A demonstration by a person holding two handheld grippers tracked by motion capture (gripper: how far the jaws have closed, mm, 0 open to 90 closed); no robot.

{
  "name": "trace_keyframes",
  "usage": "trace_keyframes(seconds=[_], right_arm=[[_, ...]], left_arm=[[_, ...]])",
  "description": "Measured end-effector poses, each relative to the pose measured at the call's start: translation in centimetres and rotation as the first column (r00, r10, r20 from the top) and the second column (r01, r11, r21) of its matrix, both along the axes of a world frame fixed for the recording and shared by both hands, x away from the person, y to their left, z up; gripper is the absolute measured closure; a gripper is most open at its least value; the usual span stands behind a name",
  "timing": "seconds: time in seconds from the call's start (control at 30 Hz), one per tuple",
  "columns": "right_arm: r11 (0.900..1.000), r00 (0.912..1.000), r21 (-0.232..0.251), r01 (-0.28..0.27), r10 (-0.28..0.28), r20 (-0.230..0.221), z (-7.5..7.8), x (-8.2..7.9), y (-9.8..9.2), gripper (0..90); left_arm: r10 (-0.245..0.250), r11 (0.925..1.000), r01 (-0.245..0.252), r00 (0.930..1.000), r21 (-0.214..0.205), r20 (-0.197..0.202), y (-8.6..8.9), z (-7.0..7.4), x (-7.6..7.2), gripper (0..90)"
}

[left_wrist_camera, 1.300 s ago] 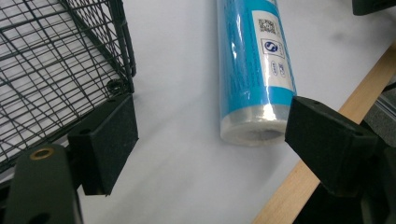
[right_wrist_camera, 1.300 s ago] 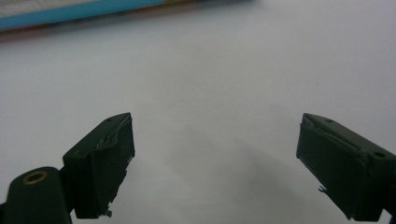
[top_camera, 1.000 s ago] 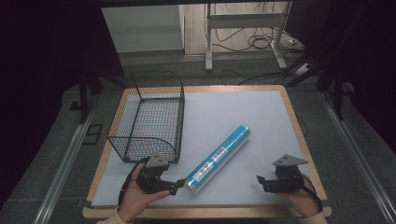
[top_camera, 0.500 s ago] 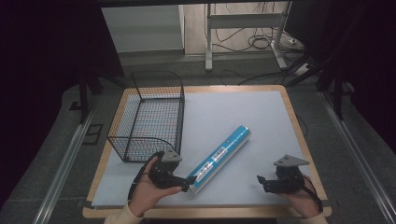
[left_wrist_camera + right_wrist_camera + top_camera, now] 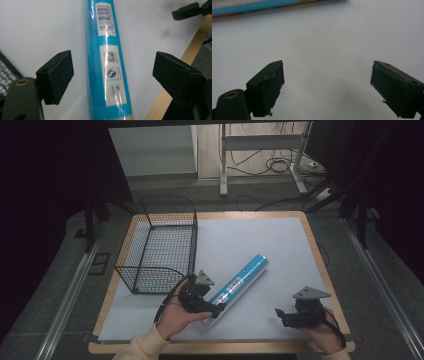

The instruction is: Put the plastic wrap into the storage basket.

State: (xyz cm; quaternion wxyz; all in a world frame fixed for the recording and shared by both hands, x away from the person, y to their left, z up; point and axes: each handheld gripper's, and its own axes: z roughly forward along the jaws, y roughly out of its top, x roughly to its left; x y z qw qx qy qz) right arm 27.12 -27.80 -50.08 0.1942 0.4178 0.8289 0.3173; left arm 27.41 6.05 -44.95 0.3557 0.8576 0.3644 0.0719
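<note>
Wire basket (image 5: 159, 245), table's left

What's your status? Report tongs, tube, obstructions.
Left tongs open, straddling blue tube, no grip. Right tongs open over bare mat. Wire basket beside tube, clear of it.

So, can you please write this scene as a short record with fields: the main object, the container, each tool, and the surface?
main object: blue tube, lying flat and diagonal on the mat
container: black wire basket, upright, left of the tube, nothing visible inside
left tool: left tool, jaws open on either side of the tube's near end, pads not pressing it
right tool: right tool, open, over bare mat, apart from the tube
surface: white mat on a wooden table
</note>
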Motion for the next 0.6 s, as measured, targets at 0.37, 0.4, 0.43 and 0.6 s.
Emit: trace_keyframes(seconds=[0.37,0.4,0.43,0.6], right_arm=[[1.0000,0.9999,-0.004,0.005,-0.005,0.011,0.1,-0.1,-0.2,12.1],[1.0000,0.9999,-0.004,0.005,-0.005,0.011,0.1,-0.1,-0.2,12.1],[1.0000,0.9999,-0.005,0.003,-0.003,0.013,0.1,-0.1,-0.2,12.1],[1.0000,0.9999,-0.005,0.005,-0.005,0.014,0.1,0.0,-0.2,12.1]], left_arm=[[0.002,1.0000,-0.002,0.9998,-0.005,-0.018,-1.4,0.5,1.9,16.6],[0.002,1.0000,-0.002,0.9998,-0.005,-0.018,-1.4,0.5,1.9,16.6],[0.001,1.0000,-0.001,0.9997,0.000,-0.023,-1.6,0.4,2.2,16.6],[0.000,0.9999,0.001,0.9994,0.013,-0.035,-2.1,0.2,3.0,16.6]])
